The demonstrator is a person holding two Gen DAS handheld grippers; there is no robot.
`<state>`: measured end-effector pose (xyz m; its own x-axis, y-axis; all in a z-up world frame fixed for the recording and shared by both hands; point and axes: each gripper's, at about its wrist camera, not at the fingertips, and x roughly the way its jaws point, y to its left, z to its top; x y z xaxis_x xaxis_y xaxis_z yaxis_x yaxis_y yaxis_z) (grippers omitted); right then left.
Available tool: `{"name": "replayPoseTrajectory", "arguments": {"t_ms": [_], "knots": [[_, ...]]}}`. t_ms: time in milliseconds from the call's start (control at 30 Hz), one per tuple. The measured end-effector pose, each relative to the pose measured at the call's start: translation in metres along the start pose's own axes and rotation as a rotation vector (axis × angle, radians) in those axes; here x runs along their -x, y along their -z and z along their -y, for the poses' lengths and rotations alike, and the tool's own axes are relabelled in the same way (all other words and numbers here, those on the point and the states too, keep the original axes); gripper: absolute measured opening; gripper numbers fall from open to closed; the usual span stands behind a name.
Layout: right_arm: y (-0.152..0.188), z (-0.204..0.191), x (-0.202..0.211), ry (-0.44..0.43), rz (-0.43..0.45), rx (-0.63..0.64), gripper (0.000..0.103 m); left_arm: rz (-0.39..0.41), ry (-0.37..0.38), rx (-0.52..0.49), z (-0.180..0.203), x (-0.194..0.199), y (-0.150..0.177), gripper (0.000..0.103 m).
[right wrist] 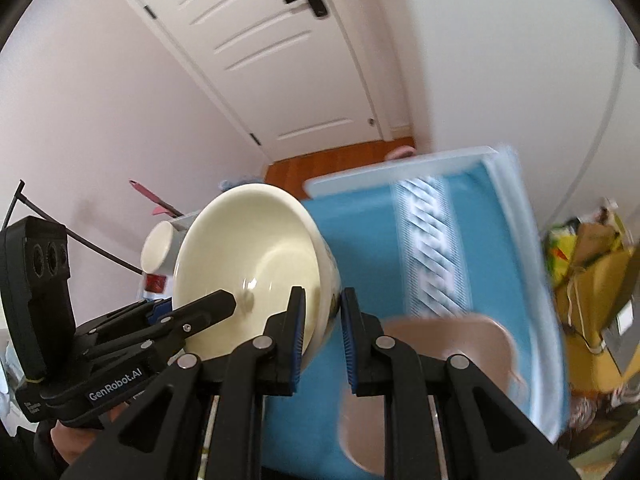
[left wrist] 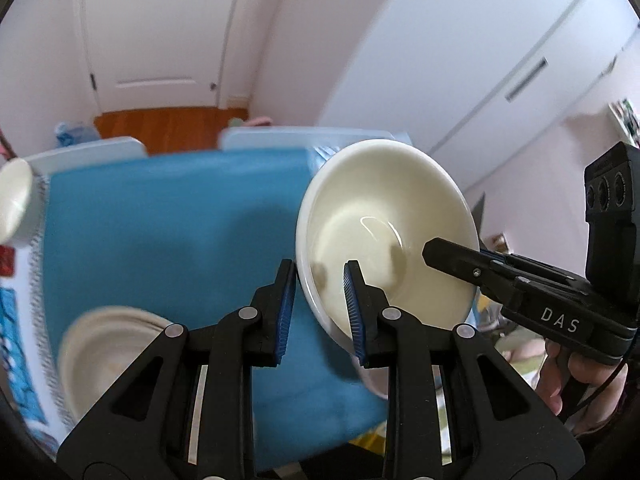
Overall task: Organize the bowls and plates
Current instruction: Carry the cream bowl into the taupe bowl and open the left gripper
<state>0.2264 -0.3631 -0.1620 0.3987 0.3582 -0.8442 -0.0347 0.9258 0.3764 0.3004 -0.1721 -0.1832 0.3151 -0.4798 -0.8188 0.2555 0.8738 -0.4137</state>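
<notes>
Both our left claw (left wrist: 318,308) and right claw (right wrist: 322,336) clench the rim of the glossy cream ceramic bowl (left wrist: 384,236), lifted mid-frame over the blue cloth-covered surface (left wrist: 168,232). Only the left view shows a beige plate (left wrist: 108,344) at lower left; only the right view shows a brown plastic tub (right wrist: 452,340) at lower right.

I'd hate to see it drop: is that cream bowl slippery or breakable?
The cream bowl looks glazed and shiny, so probably slippery and rigid. Both the left claw and right claw pinch only its rim, so it could slip; it would likely chip.

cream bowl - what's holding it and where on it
Both grippers hold the cream bowl by its rim, on opposite sides: the left gripper and the right gripper each have one finger inside and one outside.
</notes>
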Motion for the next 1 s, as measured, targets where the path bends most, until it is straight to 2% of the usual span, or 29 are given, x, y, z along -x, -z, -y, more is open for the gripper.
{"name": "replayPoseTrajectory", "arguments": {"t_ms": [167, 367, 767, 1000], "knots": [[0.033, 0.046, 0.006, 0.034, -0.051, -0.041, 0.016, -0.07, -0.008, -0.033, 0.037, -0.031, 0.029, 0.022], [0.061, 0.084, -0.007, 0.038, -0.118, -0.068, 0.016, -0.154, -0.051, -0.053, 0.057, -0.063, 0.058, 0.022], [0.071, 0.094, -0.031, 0.081, -0.167, 0.022, 0.016, -0.231, -0.187, -0.128, 0.077, -0.103, 0.067, 0.022], [0.072, 0.097, -0.037, 0.091, -0.182, 0.028, 0.016, -0.237, -0.215, -0.156, 0.079, -0.113, 0.067, 0.022]]}}
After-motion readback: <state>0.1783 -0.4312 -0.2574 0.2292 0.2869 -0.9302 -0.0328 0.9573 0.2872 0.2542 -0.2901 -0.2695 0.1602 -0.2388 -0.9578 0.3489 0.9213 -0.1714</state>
